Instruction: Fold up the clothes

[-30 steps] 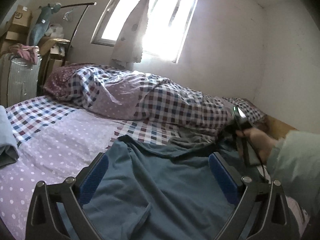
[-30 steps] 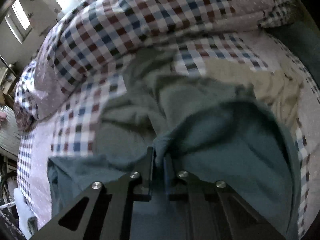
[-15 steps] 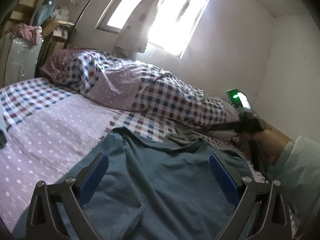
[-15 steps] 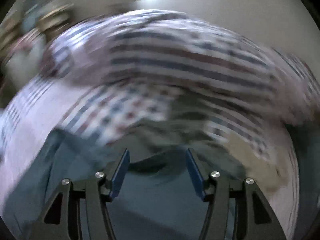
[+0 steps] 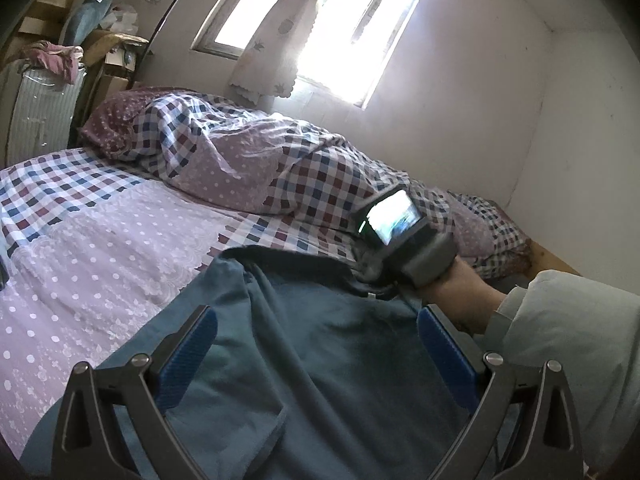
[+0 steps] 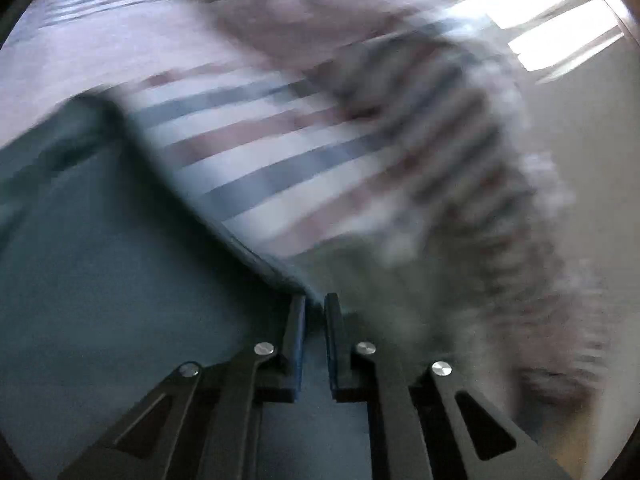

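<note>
Right wrist: right claw point(image 6: 315, 312) pinched on teal shirt point(image 6: 120, 280) edge; left claw point(image 5: 316, 344) wide

Strong daylight is coming in through the window point(image 5: 320, 28), and it is burning out to pure white there, with a hazy glare spreading over the curtain point(image 5: 276, 52) and the wall around. The bed point(image 5: 100, 240) is getting soft, even light. The left wrist view is staying sharp, bending at the dark round edges. The right wrist view is smearing heavily with motion blur; only the right gripper point(image 6: 315, 312) is looking sharp.
</note>
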A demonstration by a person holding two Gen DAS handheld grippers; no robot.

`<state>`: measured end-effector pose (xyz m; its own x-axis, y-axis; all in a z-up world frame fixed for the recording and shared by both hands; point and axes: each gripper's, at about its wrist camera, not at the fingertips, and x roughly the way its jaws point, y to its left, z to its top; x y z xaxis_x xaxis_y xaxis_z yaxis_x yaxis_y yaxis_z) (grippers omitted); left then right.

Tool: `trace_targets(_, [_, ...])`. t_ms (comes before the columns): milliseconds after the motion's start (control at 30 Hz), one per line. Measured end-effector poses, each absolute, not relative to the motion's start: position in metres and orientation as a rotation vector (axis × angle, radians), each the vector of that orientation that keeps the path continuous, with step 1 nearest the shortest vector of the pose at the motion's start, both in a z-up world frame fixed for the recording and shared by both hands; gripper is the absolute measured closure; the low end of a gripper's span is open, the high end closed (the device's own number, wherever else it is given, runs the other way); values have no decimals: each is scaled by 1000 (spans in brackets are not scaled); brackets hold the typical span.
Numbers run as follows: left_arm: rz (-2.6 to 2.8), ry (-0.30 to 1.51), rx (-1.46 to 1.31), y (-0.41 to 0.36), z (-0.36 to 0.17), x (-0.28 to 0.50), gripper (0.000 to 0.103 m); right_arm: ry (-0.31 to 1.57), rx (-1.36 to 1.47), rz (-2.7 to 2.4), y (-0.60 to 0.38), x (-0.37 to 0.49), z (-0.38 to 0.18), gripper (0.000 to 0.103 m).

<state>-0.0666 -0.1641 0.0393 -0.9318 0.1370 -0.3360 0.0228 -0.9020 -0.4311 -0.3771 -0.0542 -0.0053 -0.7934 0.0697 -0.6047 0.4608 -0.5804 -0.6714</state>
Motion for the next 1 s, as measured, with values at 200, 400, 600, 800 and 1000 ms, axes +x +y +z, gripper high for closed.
trace_targets(200, [2968,-686,-617,-166,36,-71,1,784,756,-2675,-22,-365,78,48])
trace_targets(400, [2986,-673,-604,-165,48,-68,1,630,732,-2683,-2,-318,120,44])
trace_targets(600, [3017,-651,-497,-170,82,-43,1,410,608,-2731,50,-222,200,39])
trace_targets(800, [3040,-649,-293,-185,138,9,1,210,469,-2753,106,-116,289,23])
trace_targets(1000, [3050,-617,-90,-199,208,93,1,79,267,-2740,155,29,386,11])
